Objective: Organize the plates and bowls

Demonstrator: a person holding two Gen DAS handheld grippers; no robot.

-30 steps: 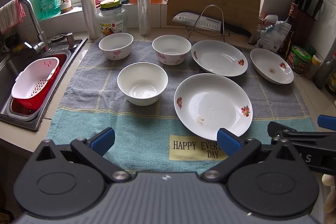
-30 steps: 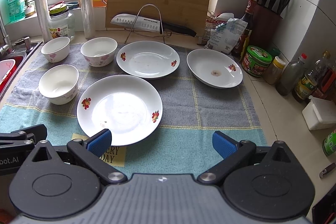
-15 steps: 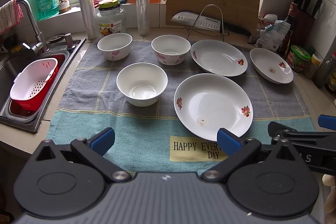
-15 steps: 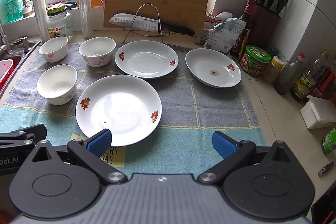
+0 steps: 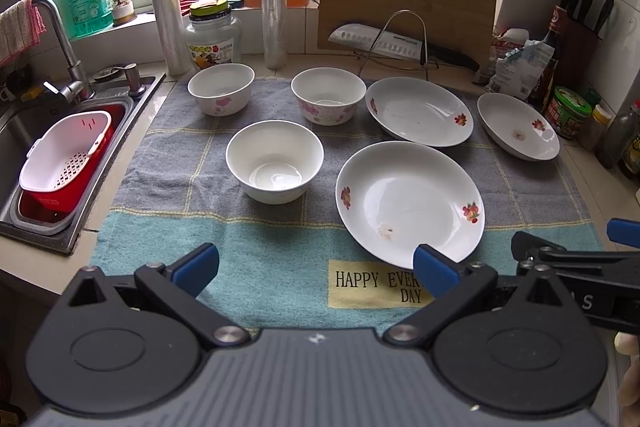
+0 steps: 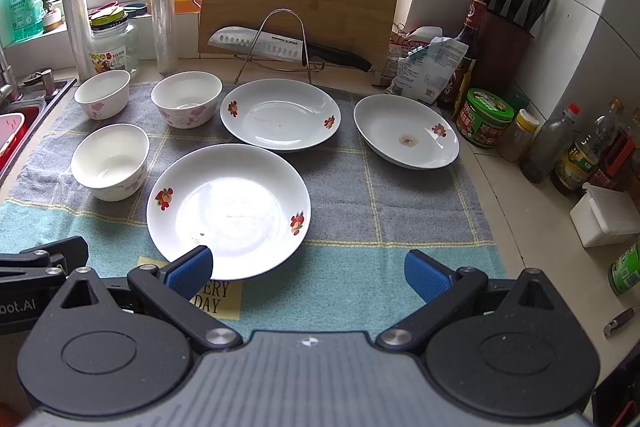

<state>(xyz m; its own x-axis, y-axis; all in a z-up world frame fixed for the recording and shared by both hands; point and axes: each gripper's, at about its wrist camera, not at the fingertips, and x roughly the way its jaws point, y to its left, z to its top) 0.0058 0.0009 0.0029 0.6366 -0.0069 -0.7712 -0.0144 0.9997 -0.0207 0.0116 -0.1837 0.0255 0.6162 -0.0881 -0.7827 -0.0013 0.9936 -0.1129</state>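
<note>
1. Left view: my left gripper (image 5: 316, 265) hangs low over the towel (image 5: 280, 267) with its fingers spread wide, holding nothing.
2. Straight ahead sits a plain bowl (image 5: 274, 160), empty; beyond it two flowered bowls (image 5: 221, 88) (image 5: 328, 95), nothing visible in them.
3. Ahead to the right lies the near plate (image 5: 410, 201), bearing a small brown smear; two more plates (image 5: 419, 111) (image 5: 518, 131) lie beyond.
4. Far left, a white basket (image 5: 66, 151) rests in a red tub in the sink (image 5: 24, 123).
5. The towel patch reads "HAPPY EVER… DAY".
6. Right view: my right gripper (image 6: 308, 271) is likewise spread and empty, its left finger over the near plate's (image 6: 228, 209) rim.
7. The far-right plate (image 6: 406, 131) has a brown stain at its centre.
8. The knife (image 6: 260, 45) on the wire rack (image 6: 280, 43) reads "SUPOR".
</note>
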